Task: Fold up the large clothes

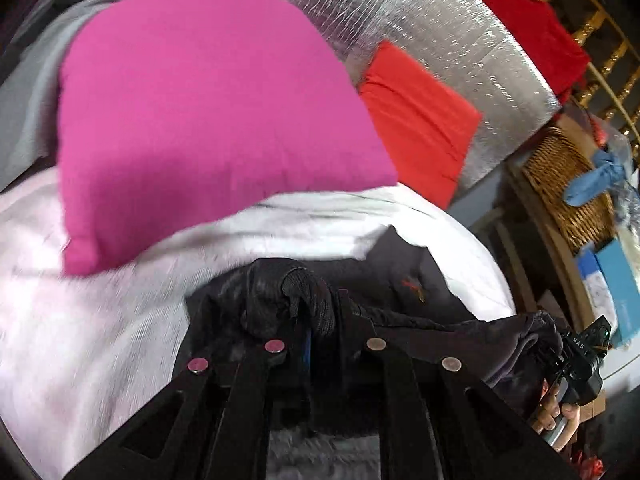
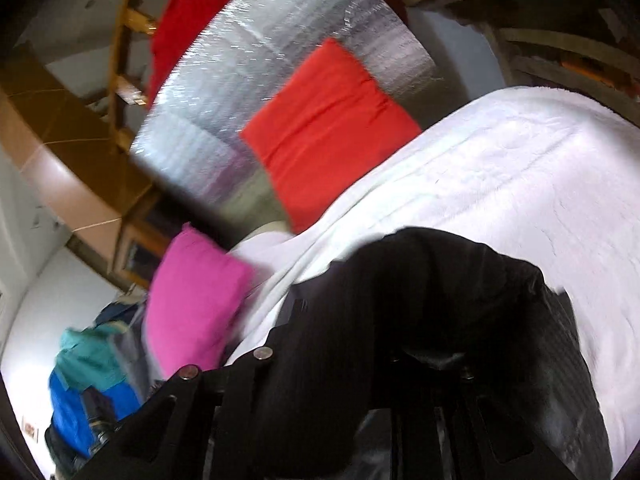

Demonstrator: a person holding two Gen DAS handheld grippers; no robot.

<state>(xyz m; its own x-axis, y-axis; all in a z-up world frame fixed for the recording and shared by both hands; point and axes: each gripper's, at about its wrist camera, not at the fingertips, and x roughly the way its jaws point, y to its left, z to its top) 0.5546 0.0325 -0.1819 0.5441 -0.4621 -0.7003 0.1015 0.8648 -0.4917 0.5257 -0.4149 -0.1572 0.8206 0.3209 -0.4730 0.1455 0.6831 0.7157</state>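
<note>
1. The only writing I can read is "DAS" on the body of my right gripper (image 1: 576, 360), seen from my left wrist view; the small orange mark on the black garment (image 1: 400, 300) is too blurred to read.
2. Taking the white blanket (image 1: 100, 300) as my landmark, the black garment lies on its near part, bunched directly at my left gripper (image 1: 316, 316) and stretching from there across to my right gripper.
3. My left gripper's fingers are drawn close together on a wad of the black cloth, pinching it between the tips.
4. In my right wrist view the black garment (image 2: 420, 300) is draped over my right gripper (image 2: 424, 360) and hides the fingertips, so I cannot tell how far that one is open.
5. A pink cushion (image 1: 208, 120) rests on the far part of the blanket, and a red cushion (image 1: 420, 120) sits just beyond the blanket's far edge, on a silver quilted sheet (image 1: 460, 40).
</note>
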